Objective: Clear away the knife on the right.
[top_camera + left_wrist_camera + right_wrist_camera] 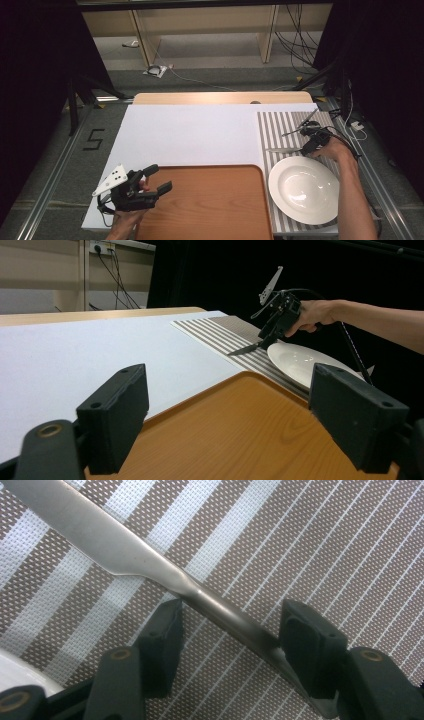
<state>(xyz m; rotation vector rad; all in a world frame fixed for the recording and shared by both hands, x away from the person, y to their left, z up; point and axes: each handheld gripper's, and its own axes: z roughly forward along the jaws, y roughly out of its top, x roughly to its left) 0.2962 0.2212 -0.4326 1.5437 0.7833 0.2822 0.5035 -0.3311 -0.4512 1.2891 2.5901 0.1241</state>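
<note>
Striped placemat point(320, 540) | right tool point(230, 625) jaws astride knife point(150, 570) handle, unclosed

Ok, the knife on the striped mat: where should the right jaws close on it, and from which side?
Grip the knife on its narrow handle, just behind where the blade widens, coming straight down from above. It lies flat on the striped mat, and the right gripper already straddles the handle, jaws open either side. The flat blade gives less purchase.

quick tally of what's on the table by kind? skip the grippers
Knife: 1
Plate: 1, white
Wooden tray: 1
Striped placemat: 1
White sheet: 1
Total: 5
</note>
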